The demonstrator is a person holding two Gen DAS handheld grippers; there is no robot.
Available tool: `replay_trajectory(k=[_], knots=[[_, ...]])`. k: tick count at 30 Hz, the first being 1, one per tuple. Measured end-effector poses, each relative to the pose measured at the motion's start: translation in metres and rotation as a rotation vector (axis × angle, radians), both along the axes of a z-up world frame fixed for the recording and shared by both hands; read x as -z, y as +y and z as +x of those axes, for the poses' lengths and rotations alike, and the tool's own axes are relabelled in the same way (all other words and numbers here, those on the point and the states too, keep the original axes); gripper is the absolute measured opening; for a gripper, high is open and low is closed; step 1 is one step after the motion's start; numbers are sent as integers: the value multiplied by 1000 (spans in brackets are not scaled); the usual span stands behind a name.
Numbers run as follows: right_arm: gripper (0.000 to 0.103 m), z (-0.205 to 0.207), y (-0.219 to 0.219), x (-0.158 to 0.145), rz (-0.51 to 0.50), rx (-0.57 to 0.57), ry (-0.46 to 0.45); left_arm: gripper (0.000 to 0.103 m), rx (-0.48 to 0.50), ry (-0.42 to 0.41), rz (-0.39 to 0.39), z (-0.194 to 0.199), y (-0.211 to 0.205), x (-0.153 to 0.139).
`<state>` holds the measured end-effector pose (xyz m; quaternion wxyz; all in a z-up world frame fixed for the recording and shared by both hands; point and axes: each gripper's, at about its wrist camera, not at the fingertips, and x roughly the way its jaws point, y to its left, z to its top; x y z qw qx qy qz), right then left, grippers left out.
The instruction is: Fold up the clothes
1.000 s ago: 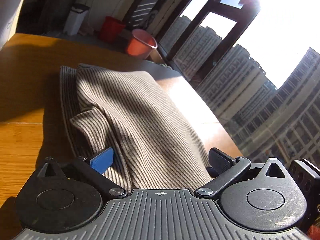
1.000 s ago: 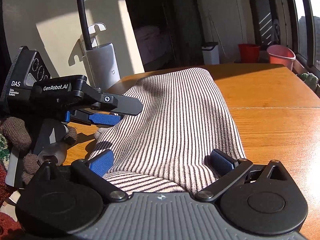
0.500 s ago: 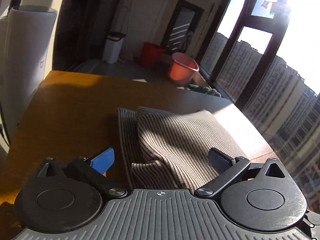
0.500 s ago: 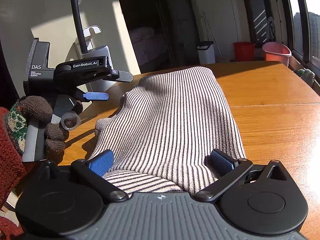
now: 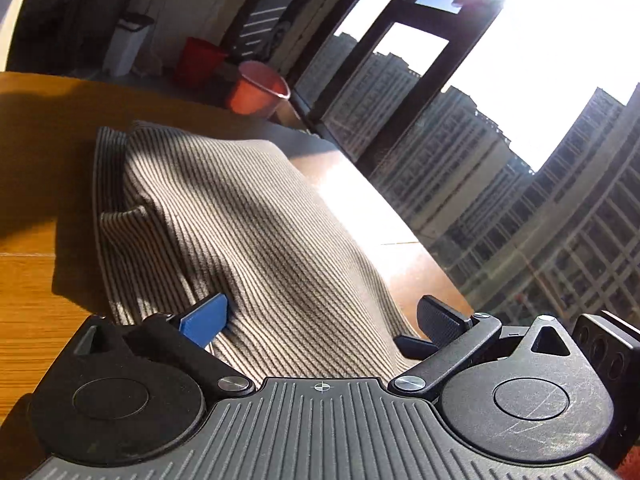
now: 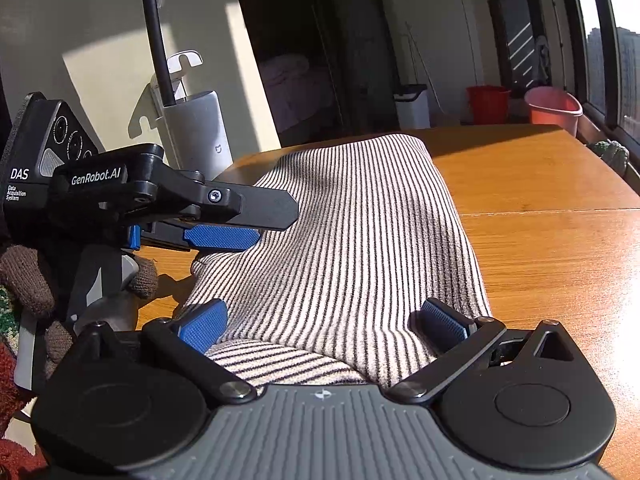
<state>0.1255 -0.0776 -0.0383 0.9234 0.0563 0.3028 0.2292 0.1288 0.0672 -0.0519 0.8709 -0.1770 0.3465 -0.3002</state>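
Striped cloth is lying mid-frame on the table, rising between both splayed, released grippers: left, right

One striped garment on one desk. Two tools. Two buckets, one white bin, and perhaps one small plant by the window.

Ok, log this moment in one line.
left gripper open | right gripper open | striped garment between both jaws | on wooden table
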Motion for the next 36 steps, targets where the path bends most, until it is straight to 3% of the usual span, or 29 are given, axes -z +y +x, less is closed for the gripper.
replay_trajectory(k=[2, 5, 9, 12, 15, 17, 18, 24, 29, 34, 36], knots=[[103, 1, 0, 0, -3, -1, 1, 103, -16, -7, 43, 4, 0, 1], [103, 3, -1, -1, -15, -21, 15, 103, -13, -12, 46, 9, 1, 1], [103, 5, -1, -11, -96, -129, 53, 103, -1, -26, 75, 5, 5, 2], [103, -8, -8, -30, -99, -171, -41, 103, 6, -47, 101, -2, 8, 3], [88, -30, 1, -41, -240, -242, -170, 103, 7, -70, 125, -6, 6, 3], [68, -35, 7, -36, -308, -277, -163, 103, 7, -85, 141, -9, 4, 3], [66, -33, 10, -31, -317, -294, -133, 103, 7, -92, 149, -10, 4, 4], [69, -34, 8, -38, -317, -352, -139, 103, -55, -87, 160, -19, 17, -12], [84, -63, 20, -47, -373, -562, -225, 103, -119, -142, 199, -38, 45, -33], [82, -77, 41, -20, -546, -578, -291, 103, -149, -203, 275, -59, 62, -47], [71, -82, 45, -13, -621, -569, -344, 103, -119, -223, 306, -69, 64, -51]])
